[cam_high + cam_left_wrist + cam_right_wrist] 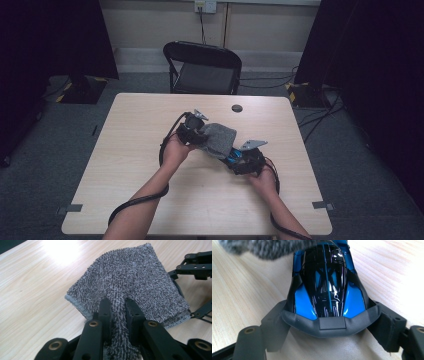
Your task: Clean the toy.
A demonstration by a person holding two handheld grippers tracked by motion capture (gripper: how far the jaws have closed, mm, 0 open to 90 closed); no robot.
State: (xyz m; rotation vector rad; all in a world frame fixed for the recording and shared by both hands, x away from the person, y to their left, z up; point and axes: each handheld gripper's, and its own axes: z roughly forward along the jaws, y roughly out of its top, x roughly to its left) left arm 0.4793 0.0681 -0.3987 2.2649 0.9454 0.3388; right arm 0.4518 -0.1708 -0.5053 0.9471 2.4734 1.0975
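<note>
Left gripper (117, 315) pinching soft, floppy cloth (130, 277) at its near edge. Right gripper (329, 322) clamping slick, hard toy car (327, 282) across its sides, mid-worktop (150, 120).

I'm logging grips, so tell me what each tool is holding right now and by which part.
The left tool pinches a bunched fold of the grey cloth. The right tool clamps the blue and black toy car by its sides at one end.

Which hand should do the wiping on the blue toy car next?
The left, probably. Its hand-held gripper is already pinching the grey cloth, which lies over the car, while the right hand-held gripper grips the car.
</note>
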